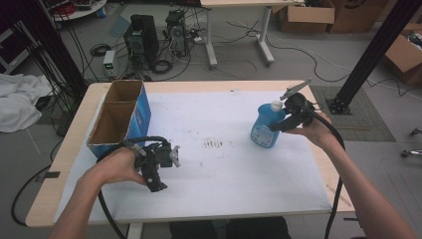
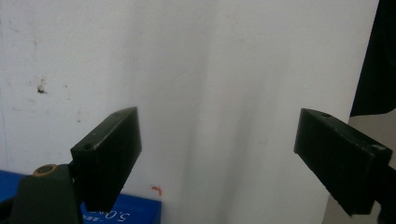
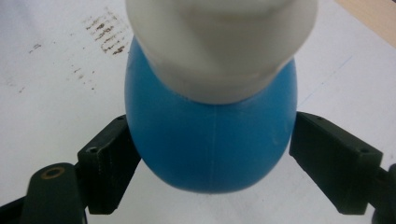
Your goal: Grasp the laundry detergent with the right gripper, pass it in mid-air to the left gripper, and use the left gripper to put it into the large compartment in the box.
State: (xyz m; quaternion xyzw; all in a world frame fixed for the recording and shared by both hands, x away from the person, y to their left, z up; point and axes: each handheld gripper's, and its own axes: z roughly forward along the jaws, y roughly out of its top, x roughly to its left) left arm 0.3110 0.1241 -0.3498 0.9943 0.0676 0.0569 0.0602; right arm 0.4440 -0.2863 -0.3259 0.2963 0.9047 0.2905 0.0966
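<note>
A: We are holding the right gripper (image 1: 284, 115) out at the far right of the table (image 1: 234, 199), forearm stretched forward and wrist bent inward toward the blue bottle (image 1: 266, 125).

B: And the bottle is standing upright on the white sheet (image 1: 239, 169), near the table's right edge, with its white cap (image 1: 276, 105) on top. In the right gripper view we are looking down on it from above: the cap (image 3: 219, 42) is closest to the camera and the blue body (image 3: 210, 140) is sitting between the two black jaws.

A: Are we gripping it?

B: The jaws are pressing against both sides of the body, so we are clasping the bottle just under its cap.

A: What are we doing with the left hand (image 1: 117, 167)?

B: We are resting it low over the near left part of the sheet, palm wrapped around the left gripper (image 1: 160, 177), which is pointing toward the near edge. The cardboard box (image 1: 117, 117) with its blue side is standing just behind it.

A: Is that gripper holding anything?

B: In the left gripper view its jaws are standing well apart with bare white sheet (image 2: 210, 93) between them, so it is released.
</note>
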